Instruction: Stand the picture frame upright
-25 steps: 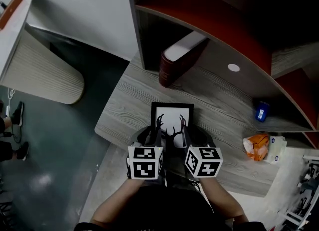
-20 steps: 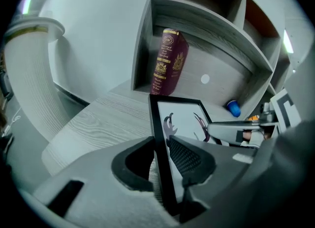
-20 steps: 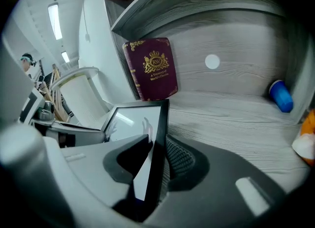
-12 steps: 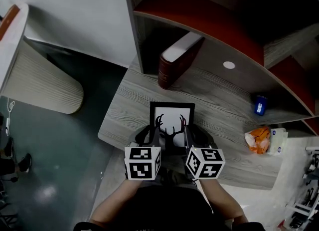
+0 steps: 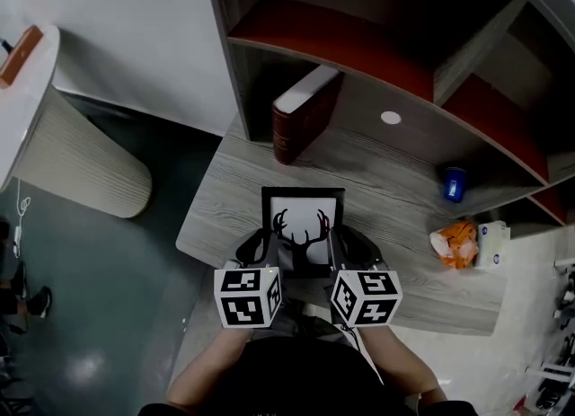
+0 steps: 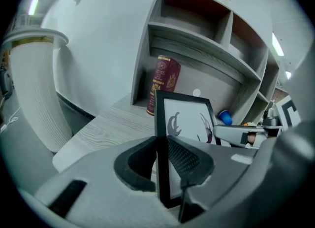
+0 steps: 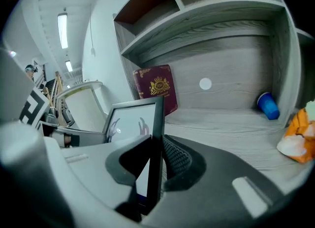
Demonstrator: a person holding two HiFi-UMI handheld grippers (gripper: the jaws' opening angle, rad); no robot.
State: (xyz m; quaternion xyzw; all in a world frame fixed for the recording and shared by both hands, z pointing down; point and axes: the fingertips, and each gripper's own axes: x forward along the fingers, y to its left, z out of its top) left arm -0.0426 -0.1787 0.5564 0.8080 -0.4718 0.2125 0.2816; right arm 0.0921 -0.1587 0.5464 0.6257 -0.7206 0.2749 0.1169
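Holding the picture frame (image 5: pixel 303 215) from both sides, over the near part of the grey wooden desk (image 5: pixel 395 203), in front of the shelf unit (image 5: pixel 359 41). Clamped with the left gripper (image 6: pixel 160 159) on the left side bar of the frame, low down, with the black pads pressing on the front and the back of the bar; jaws just closed further, with the bar between them. Clamped in the same way with the right gripper (image 7: pixel 154 159) on the right side bar, jaws also just closed further on it. Tilted up, with the white picture of dark antlers facing the person and the top edge toward the shelf unit. Not possible to tell whether the lower edge touches the desk. Behind the frame, leaning in the left bay of the shelf unit, a dark red book (image 5: pixel 304 116) with a gold emblem on the cover. Farther right, under the shelf, a small blue cup (image 5: pixel 454 183), and nearer the front an orange packet (image 5: pixel 455 243) just beside a white packet (image 5: pixel 492 243). To the left of the desk, a rounded ribbed counter (image 5: pixel 81 154).
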